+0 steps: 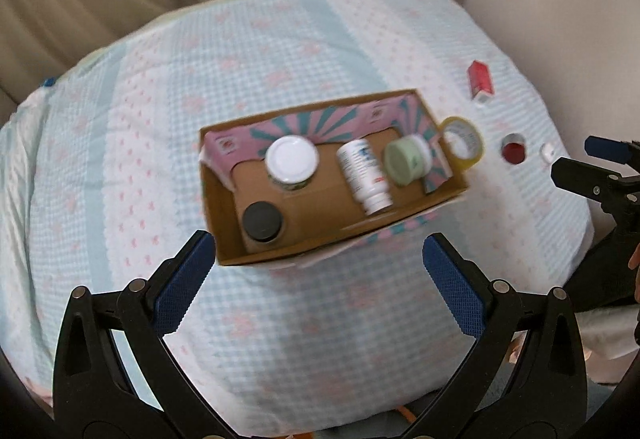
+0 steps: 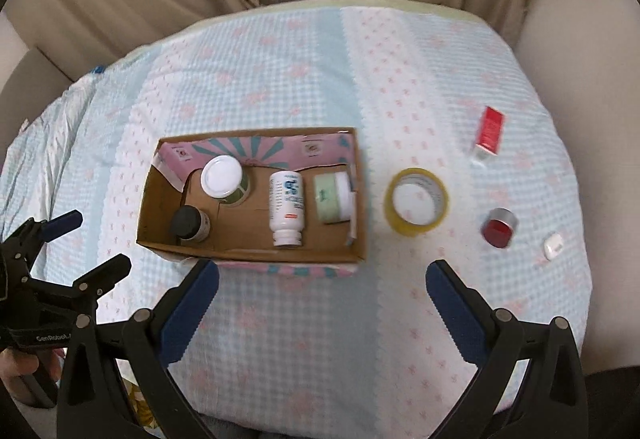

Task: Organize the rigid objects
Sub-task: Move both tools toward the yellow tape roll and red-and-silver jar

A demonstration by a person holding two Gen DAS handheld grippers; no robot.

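Both tongs, left tongs (image 1: 318, 271) and right tongs (image 2: 322, 299), are wide apart and hold nothing. The tape roll (image 2: 416, 202) could roll away if it is pinched crooked.

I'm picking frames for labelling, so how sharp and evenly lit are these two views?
Left wrist view: soft with motion blur, so the white bottle's label is unreadable; fisheye bows the bed edge. Right wrist view: slightly crisper, but the red box is still smeared. Both have flat, diffuse light, faint shadows, no glare and dark corner vignetting.

Four containers in open box (image 2: 256, 255); tape roll (image 2: 416, 202) beside.
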